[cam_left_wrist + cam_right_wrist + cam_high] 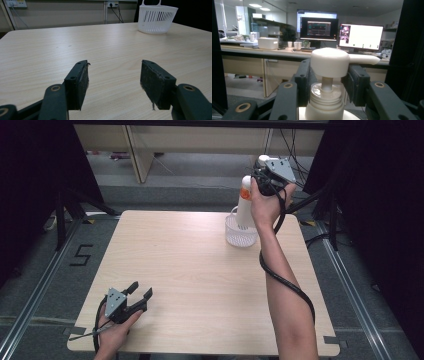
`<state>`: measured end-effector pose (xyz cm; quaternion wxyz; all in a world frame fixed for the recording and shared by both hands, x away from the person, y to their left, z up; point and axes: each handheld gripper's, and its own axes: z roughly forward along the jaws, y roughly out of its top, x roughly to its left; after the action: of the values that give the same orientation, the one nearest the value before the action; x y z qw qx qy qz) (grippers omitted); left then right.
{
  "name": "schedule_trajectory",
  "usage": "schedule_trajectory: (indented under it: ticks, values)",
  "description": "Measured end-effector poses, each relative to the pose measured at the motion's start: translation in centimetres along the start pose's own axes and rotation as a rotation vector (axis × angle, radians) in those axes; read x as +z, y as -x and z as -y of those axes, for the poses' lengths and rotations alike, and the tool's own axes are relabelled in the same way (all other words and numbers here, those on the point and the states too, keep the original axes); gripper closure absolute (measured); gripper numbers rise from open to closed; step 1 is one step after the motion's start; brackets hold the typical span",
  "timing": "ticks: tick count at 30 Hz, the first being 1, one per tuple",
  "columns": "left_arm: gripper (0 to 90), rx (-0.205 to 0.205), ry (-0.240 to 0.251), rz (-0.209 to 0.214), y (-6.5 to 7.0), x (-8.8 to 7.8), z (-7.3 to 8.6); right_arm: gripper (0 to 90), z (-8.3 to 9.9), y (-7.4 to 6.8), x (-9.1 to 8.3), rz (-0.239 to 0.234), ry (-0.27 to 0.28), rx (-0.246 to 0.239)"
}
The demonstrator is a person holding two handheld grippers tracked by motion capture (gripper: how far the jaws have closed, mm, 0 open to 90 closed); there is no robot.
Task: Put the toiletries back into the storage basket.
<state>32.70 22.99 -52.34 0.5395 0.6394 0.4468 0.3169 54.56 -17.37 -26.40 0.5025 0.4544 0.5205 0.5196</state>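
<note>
A white pump bottle (244, 210) with an orange mark stands upright at the far right of the table. Its lower end is at the mouth of a white slatted basket (241, 236); whether it touches the basket I cannot tell. My right gripper (259, 172) is level and shut on the bottle's neck, just under the pump head (329, 62). Its pads (303, 80) press on both sides of the neck. My left gripper (141, 290) rests near the table's front left corner, open (113, 80), with nothing between its jaws. The basket (156, 18) stands far ahead of it.
The light wooden table (200, 285) is bare between the two grippers. A black cable (285, 280) trails along the right forearm. Dark curtains and stands flank the table. Desks with monitors (319, 28) lie beyond the far edge.
</note>
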Motion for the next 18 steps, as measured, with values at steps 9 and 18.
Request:
schedule_trajectory:
  ticks: [9, 18]
  values:
    - [39.1, 0.002, 0.000, 0.001, 0.00, -0.01, 0.00, 60.1, -0.01, -0.19, 0.45, -0.003, -0.013, 0.002]
    - [39.0, -0.002, 0.001, 0.001, -0.01, 0.00, 0.00, 60.1, 0.44, -0.25, 0.90, -0.001, -0.033, 0.011]
